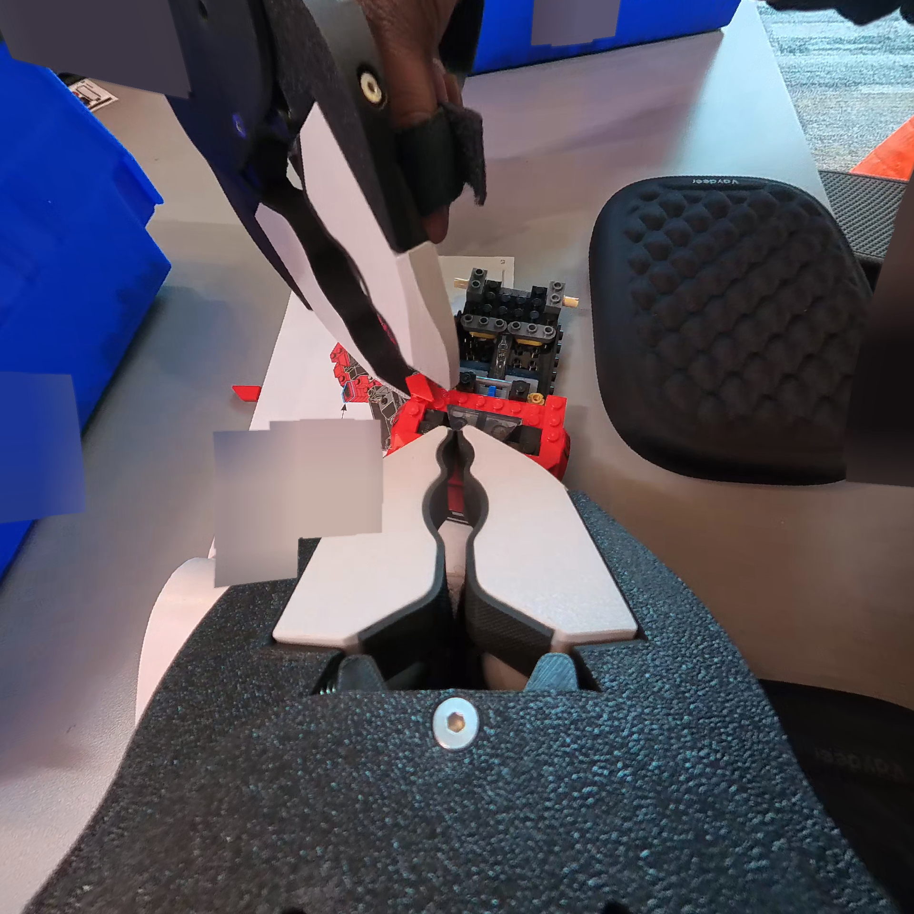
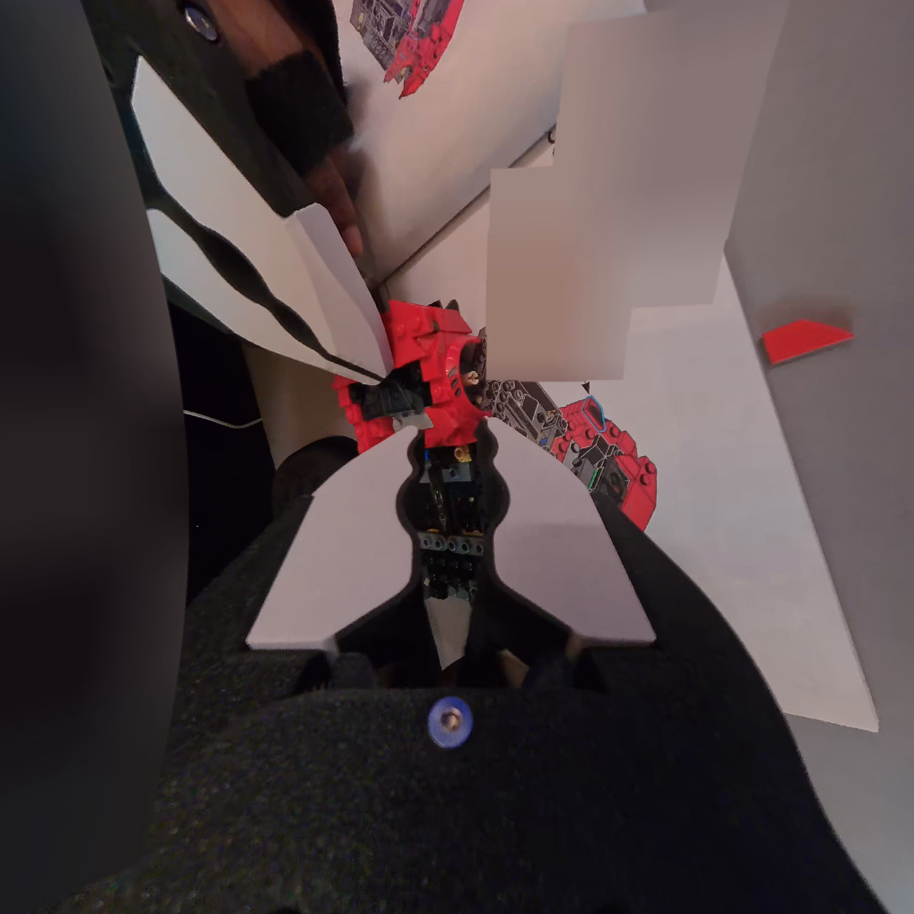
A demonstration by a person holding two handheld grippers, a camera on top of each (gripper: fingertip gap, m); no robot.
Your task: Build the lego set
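A part-built lego car [image 1: 509, 316], black at the back and red at the front, lies on a white instruction sheet [image 1: 297, 356]. My left gripper [image 1: 455, 434] is shut on the car's red front end. It also shows in the right wrist view [image 2: 383, 376], reaching in from the upper left onto the car [image 2: 425, 336]. My right gripper [image 1: 430, 383] comes down from the upper left, shut on a small red brick [image 1: 419, 385], which it holds at the front left corner of the car. In the right wrist view my right gripper [image 2: 451, 428] has its tips at the red front.
A loose red slope piece [image 1: 246, 391] lies on the grey table left of the sheet, and shows in the right wrist view [image 2: 806, 341]. A black padded cushion [image 1: 727, 321] lies to the right of the car. Blue bins [image 1: 74, 247] stand at the left and back. The tips of both grippers are at nearly the same place. The loose red slope piece [image 1: 246, 391] is about 9 centimetres from my right fingertips. Look for it in the right wrist view [image 2: 801, 343] too.
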